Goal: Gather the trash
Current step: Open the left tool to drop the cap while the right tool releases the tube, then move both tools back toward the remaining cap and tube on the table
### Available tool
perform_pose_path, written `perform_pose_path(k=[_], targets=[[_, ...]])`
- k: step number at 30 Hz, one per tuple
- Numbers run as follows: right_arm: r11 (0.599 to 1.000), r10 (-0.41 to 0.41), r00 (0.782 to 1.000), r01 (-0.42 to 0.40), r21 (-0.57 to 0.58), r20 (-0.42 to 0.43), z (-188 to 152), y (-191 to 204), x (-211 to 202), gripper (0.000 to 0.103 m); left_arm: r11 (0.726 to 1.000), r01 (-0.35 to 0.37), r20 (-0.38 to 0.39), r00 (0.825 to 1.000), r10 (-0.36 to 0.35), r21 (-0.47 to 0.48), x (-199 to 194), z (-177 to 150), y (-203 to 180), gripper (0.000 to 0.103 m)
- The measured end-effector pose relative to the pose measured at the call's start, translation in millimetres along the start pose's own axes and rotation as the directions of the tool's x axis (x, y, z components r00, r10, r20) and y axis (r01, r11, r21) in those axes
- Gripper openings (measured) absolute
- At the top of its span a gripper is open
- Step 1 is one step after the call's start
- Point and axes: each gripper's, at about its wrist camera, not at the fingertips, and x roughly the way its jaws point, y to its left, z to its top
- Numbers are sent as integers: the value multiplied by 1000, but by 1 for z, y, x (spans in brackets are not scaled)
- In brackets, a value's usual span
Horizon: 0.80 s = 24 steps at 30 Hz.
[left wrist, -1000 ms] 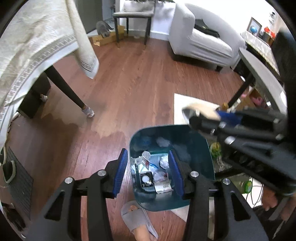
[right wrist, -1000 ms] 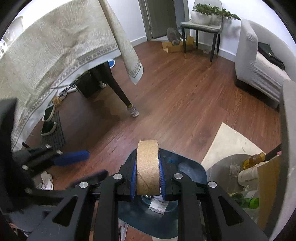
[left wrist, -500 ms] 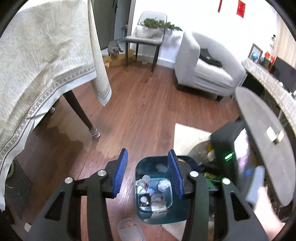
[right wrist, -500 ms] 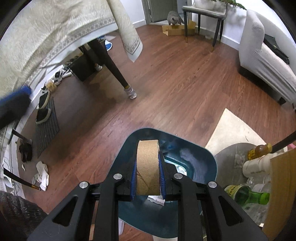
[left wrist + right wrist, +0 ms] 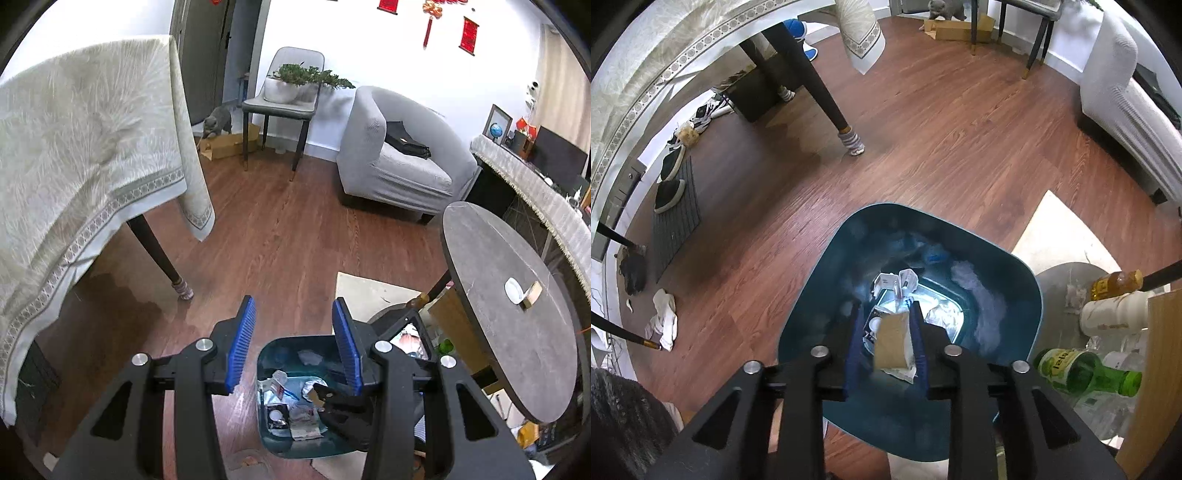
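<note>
Both grippers (image 5: 293, 341) (image 5: 885, 341) above bin (image 5: 812, 306)

the left wrist view sits high, looking forward and down over the room, the teal bin (image 5: 295, 398) low in frame and farther off. the right wrist view hangs close over the same bin (image 5: 912, 295), facing steeply down into it. both share the bin, wood floor (image 5: 288, 229) and cloth-draped table (image 5: 665, 55)

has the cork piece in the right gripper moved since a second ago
Yes. The cork piece has left the pads and hangs loose between the opened right gripper fingers, deeper over the teal bin than before.
</note>
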Motion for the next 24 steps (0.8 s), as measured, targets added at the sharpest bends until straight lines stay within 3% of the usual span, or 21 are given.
perform_pose_path(k=[7,14,24], targets=[[999,20,999,-18,-29,41,-6,5,-14,27,1000,14,32,999,-15,9,-10,7,-7,47],[996,40,986,-26,-91,160,-8,21,-53,27,1000,19,85,996,-19,4,-29,15,-11,49],[996,54,934,-26,-84,353,-21,10,-140,26,1000,11,119,993,-8,-25,-38,24,-9,51]])
